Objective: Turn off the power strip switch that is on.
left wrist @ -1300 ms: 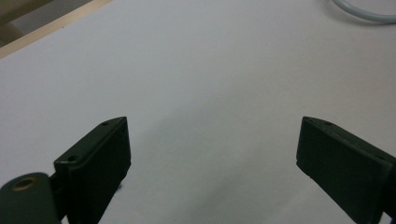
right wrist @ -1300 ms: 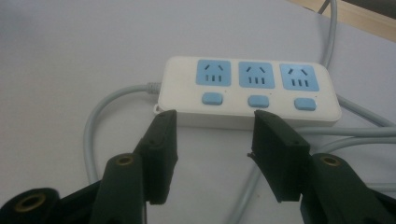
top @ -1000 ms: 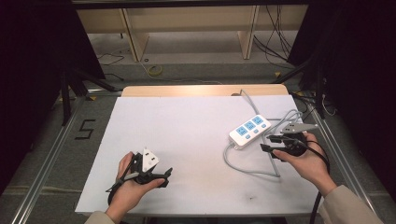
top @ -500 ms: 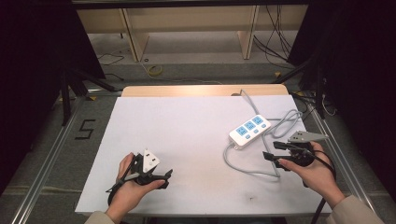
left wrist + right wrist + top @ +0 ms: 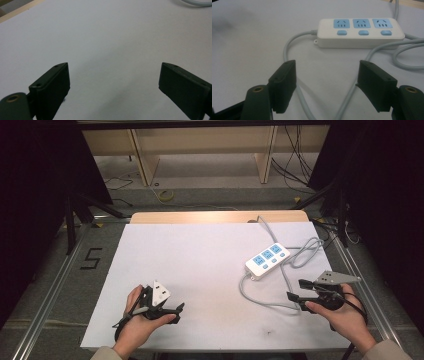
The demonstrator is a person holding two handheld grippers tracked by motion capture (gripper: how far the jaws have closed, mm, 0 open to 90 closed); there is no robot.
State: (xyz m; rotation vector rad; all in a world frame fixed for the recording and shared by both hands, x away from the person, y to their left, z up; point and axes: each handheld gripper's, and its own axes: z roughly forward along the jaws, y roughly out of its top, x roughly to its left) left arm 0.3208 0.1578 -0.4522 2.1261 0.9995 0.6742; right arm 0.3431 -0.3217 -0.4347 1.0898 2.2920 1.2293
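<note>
The power strip (image 5: 267, 260) lies on the right half of the white table (image 5: 200, 270), set at a slant with its long side running from lower left to upper right in the high view. It is a white oblong block with rounded corners, carrying three light-blue sockets in a row and a light-blue button below each socket, as the right gripper view (image 5: 361, 32) shows plainly. A small tab sticks out at one lower corner of the body.

Nearest the person, the left gripper (image 5: 170, 310) rests low on the table at the near left edge, held in the left hand (image 5: 134, 327), a white plate on its top. In its own view its jaws stand wide apart over bare white tabletop and hold nothing.

At the near right, the right gripper (image 5: 296, 290) sits in the right hand (image 5: 345, 315), pointing left toward the strip, with a grey three-cornered plate on top. Its jaws are spread wide and empty; in the right gripper view two runs of the grey cord (image 5: 299, 100) pass on the table between them, untouched.

That cord (image 5: 260, 297) leaves the strip's near end, loops toward the person and curves back right, then coils beside the strip's far end and runs off the table's far edge.

Beyond the table a wooden shelf frame (image 5: 200, 150) stands on the floor among loose cables (image 5: 292, 167), and a mark like a "5" (image 5: 91, 259) sits on the floor to the left.
</note>
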